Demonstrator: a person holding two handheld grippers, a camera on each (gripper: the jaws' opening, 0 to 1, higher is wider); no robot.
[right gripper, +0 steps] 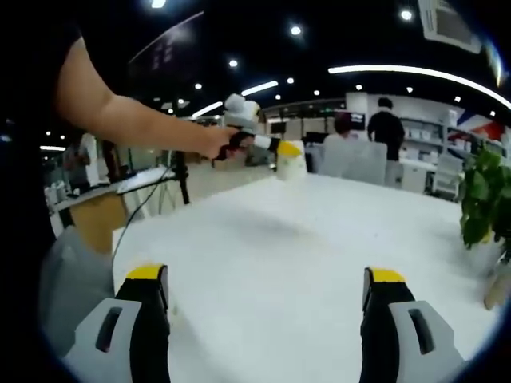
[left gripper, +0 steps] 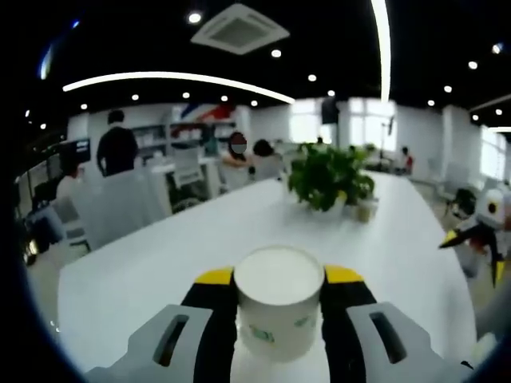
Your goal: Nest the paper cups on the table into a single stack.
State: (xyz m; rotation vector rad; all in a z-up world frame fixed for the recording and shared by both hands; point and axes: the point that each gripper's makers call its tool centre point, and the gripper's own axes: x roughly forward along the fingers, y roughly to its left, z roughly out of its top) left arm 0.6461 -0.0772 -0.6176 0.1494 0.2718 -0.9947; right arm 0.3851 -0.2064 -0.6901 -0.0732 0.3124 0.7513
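Left gripper (left gripper: 279,297) jaws clamp a white paper cup (left gripper: 279,302), upright, mouth up, above the white tabletop (left gripper: 160,263). Right gripper (right gripper: 267,297) jaws stand wide apart over bare tabletop. A potted plant (left gripper: 329,179) stands farther along.

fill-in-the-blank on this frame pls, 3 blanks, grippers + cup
1. The left gripper is shut on a paper ____.
2. The right gripper has its jaws ____, with nothing between them.
3. The potted plant stands on the white ____.

Missing words: cup; open; table
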